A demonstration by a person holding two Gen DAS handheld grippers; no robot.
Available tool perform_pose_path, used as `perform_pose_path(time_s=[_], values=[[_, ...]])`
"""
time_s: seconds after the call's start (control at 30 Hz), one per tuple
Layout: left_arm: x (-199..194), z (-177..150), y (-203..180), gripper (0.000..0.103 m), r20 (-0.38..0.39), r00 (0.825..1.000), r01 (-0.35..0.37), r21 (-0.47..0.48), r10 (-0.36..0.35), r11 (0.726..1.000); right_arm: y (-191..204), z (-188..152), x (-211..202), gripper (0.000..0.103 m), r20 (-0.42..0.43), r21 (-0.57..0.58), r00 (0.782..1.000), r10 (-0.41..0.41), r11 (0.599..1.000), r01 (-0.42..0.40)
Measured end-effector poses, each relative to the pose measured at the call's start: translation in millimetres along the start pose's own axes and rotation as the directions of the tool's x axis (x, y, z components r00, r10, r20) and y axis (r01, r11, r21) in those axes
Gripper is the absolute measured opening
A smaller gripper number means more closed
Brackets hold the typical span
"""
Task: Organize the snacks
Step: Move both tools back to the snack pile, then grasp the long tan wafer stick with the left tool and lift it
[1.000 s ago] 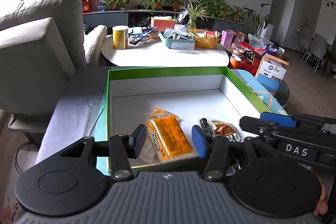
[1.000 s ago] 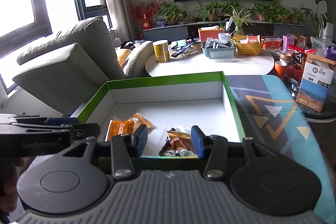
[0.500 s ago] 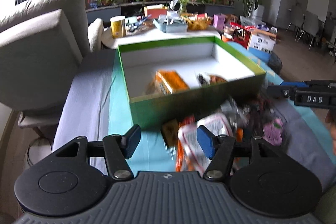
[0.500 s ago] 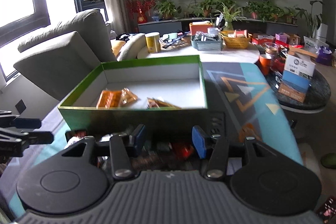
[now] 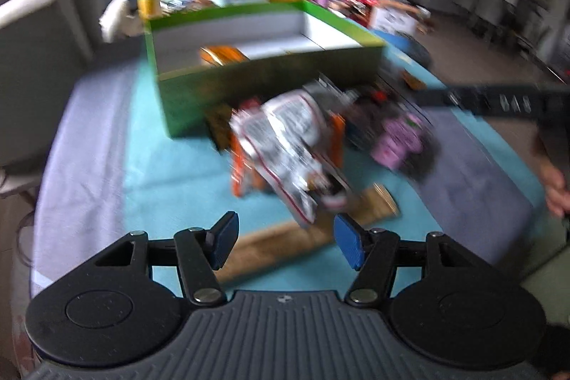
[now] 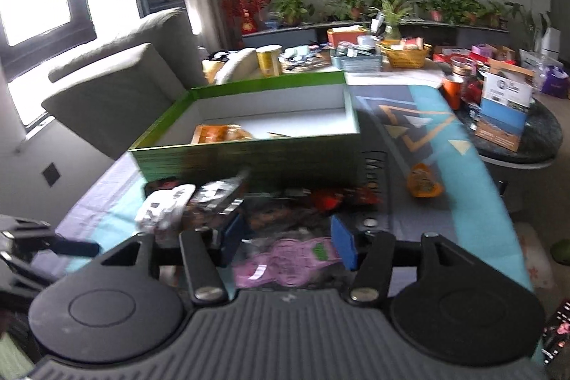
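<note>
While both hand-held grippers hover with nothing between their blue pads, the scene reads as the gap between one drop-off and the next pickup. Nearest, the left gripper (image 5: 282, 239) has its jaws spread wide above a long tan flat packet (image 5: 306, 237) lying on the turquoise cloth (image 5: 171, 173) in front of the green cardboard box (image 5: 256, 91). The right gripper (image 6: 288, 241) is likewise open and empty, poised over a pink and purple clear-wrapped snack (image 6: 285, 260) in front of that box. Between the grippers and the box's near wall lies a loose heap: a white and silver foil pouch with red trim (image 5: 288, 145) resting on an orange packet (image 5: 242, 166), and dark and red wrappers (image 6: 335, 198) too blurred to identify. A small orange pouch (image 6: 424, 182) sits apart, to the right of the box. Inside the box, against its white floor, an orange-wrapped snack (image 6: 217, 133) already lies toward the left; a second item beside it is mostly hidden by the wall. Beyond the box stand a cluttered round white table (image 6: 392, 75) and a grey sofa (image 6: 117, 91). By my judgement sorting has barely begun, since most snacks remain outside. The next move likely calls for lowering one gripper squarely over a single packet, closing on its edge, then lifting it clear of the box wall.
</note>
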State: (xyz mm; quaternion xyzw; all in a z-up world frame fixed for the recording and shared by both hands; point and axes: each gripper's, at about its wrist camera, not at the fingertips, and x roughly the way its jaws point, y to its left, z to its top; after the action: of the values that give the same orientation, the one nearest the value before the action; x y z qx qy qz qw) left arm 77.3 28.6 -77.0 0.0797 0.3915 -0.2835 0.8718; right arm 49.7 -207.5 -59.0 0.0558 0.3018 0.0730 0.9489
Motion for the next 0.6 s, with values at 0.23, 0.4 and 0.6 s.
perform_pose_path(time_s=[0.23,0.4,0.6], values=[[12.5,-2.3,-5.7,0.057,-0.042,0.998,-0.031,0.141,0.037,0.99,21.0,-0.7,1.1,0.034,-0.009,-0.048,0.999,0.046,0.998,-0.047],[17.4,-5.2,-12.4,0.057,-0.068,0.997,-0.013,0.304,0.035,0.953,24.1,-3.2,4.5,0.034,-0.026,-0.041,0.999,0.046,0.998,-0.048],[4.8,-13.2,-5.1,0.027,-0.075,0.997,0.042,0.261,-0.023,0.964,41.0,-1.6,8.3,0.034,-0.025,-0.067,0.995,0.1,0.993,-0.101]])
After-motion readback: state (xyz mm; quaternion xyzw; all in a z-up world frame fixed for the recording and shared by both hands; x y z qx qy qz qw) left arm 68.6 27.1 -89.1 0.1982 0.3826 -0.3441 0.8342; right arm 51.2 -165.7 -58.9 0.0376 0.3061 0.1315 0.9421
